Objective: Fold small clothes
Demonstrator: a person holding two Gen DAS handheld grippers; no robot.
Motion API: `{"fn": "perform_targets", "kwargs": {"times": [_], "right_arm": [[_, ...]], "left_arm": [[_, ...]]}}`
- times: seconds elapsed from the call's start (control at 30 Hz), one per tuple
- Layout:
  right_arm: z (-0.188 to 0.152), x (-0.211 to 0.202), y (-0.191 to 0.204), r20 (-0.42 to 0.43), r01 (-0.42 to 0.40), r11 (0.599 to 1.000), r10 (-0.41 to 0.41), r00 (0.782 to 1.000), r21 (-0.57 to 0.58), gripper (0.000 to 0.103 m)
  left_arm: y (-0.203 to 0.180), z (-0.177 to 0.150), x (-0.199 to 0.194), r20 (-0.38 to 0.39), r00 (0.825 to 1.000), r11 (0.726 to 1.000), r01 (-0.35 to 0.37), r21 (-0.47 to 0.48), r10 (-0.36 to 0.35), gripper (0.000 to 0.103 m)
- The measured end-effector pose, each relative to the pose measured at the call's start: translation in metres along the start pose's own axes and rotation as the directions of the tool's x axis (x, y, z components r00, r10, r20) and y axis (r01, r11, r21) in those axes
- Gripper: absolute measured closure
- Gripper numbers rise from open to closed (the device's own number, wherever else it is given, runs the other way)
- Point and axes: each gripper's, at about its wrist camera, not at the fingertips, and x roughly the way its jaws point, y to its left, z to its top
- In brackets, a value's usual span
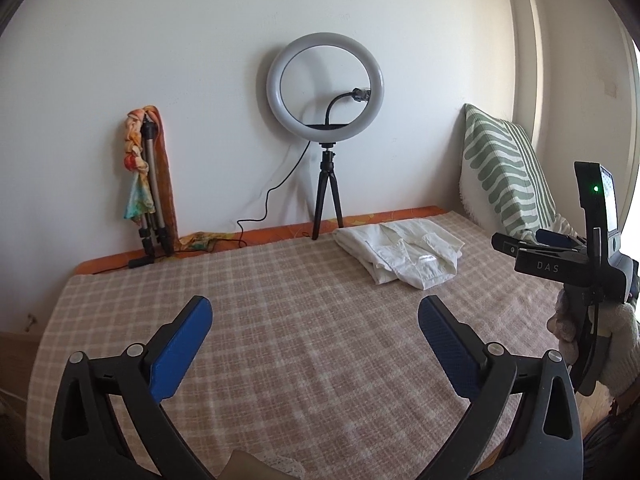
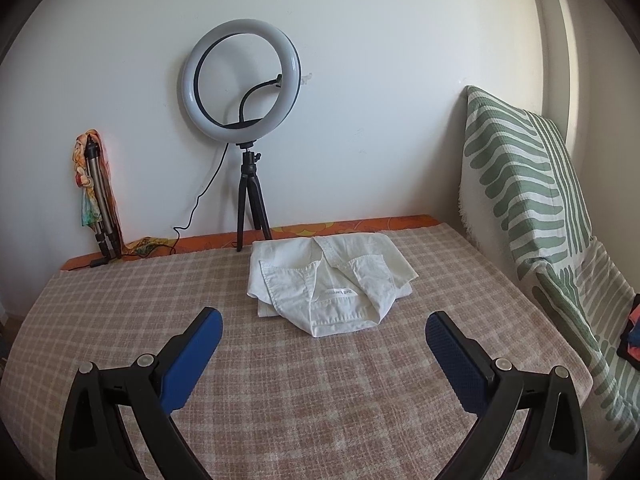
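Observation:
A small white collared shirt (image 2: 326, 282) lies folded into a compact bundle on the checked cloth (image 2: 280, 380) toward the far side of the table. In the left wrist view the same shirt (image 1: 402, 252) sits far right. My left gripper (image 1: 316, 314) hovers over bare cloth, its blue-padded jaws spread wide with nothing between them. My right gripper (image 2: 324, 326) is just short of the shirt's near edge, jaws wide apart and empty. From the left wrist view the right gripper's body shows at the right edge, held by a gloved hand (image 1: 618, 344).
A ring light on a black tripod (image 2: 250, 200) stands at the back by the wall, its cable trailing left. A folded tripod draped with a colourful scarf (image 2: 96, 196) leans in the back left corner. A green-striped cushion (image 2: 528, 184) lines the right side.

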Motion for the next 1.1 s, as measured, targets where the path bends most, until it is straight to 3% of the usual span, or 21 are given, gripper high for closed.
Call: {"fn": "perform_targets", "kwargs": {"times": [1.1], "right_arm": [[-0.008, 0.018, -0.009, -0.023, 0.013, 0.999, -0.012, 1.0, 0.042, 0.0]], "left_arm": [[-0.008, -0.006, 0.012, -0.037, 0.999, 1.0, -0.011, 0.023, 0.011, 0.0]]}}
